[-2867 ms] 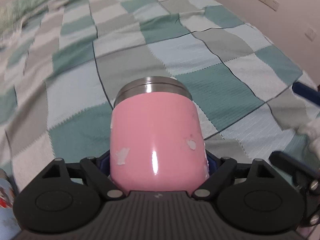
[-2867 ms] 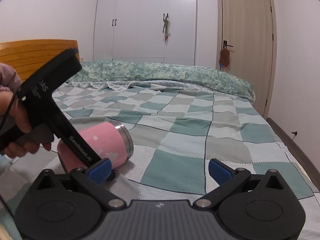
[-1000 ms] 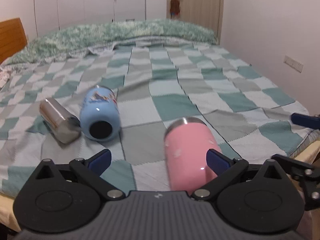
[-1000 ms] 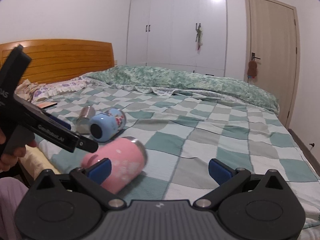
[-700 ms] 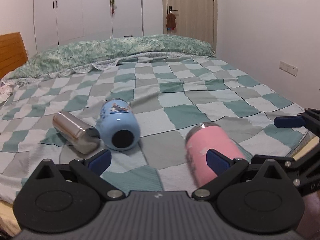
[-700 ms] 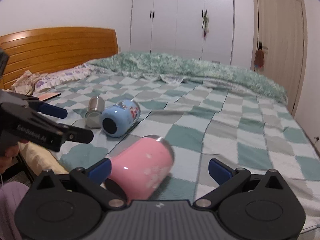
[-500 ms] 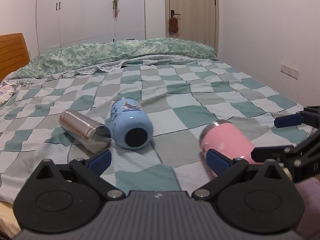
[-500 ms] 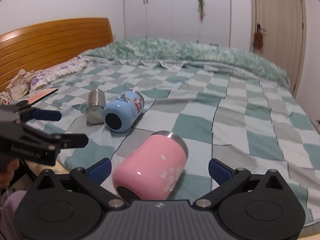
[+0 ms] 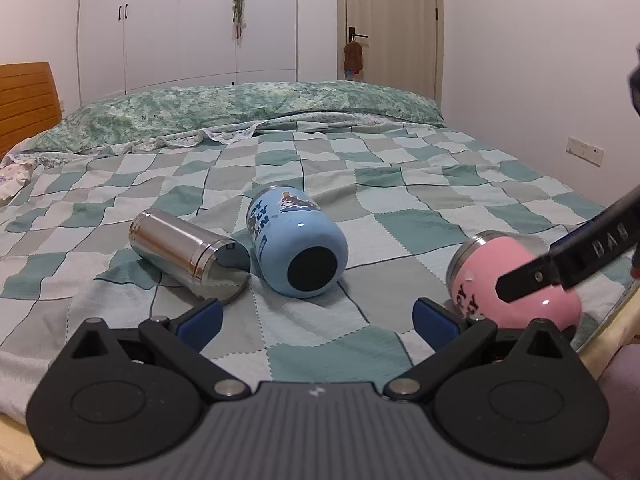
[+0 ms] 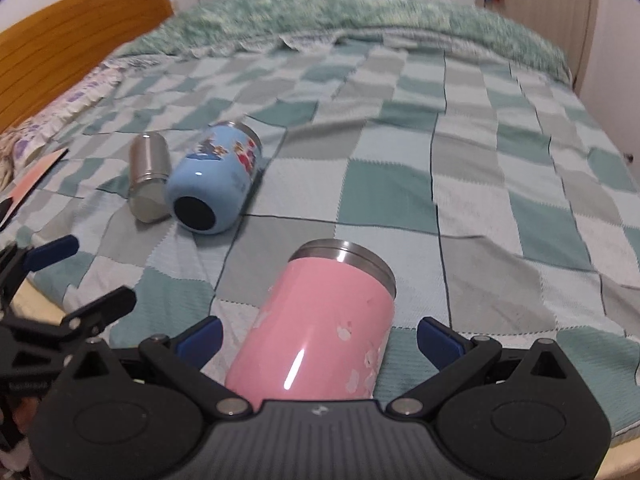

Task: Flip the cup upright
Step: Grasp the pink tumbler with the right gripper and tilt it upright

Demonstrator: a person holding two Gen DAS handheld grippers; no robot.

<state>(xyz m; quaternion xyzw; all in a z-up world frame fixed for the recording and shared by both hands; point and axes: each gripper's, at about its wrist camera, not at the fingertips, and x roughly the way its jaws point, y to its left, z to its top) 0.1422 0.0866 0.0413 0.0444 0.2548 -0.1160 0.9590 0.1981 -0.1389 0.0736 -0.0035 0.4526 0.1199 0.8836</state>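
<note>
The right gripper (image 10: 318,334) has been brought down around the pink cup (image 10: 320,344), fingers spread wide, nothing being gripped. The left gripper (image 9: 316,318) is being held wide open and empty, apart from the cup lying on the checkered blanket (image 9: 400,184).

Pink cup (image 10: 320,344) base hidden by gripper body; bedding (image 10: 360,12) blurred, maybe pillows.

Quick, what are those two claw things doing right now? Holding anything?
Left gripper: open, holding nothing.
Right gripper: open, its blue fingers either side of the pink metal-rimmed cup lying on the checkered bedspread, not clamped on it.
</note>
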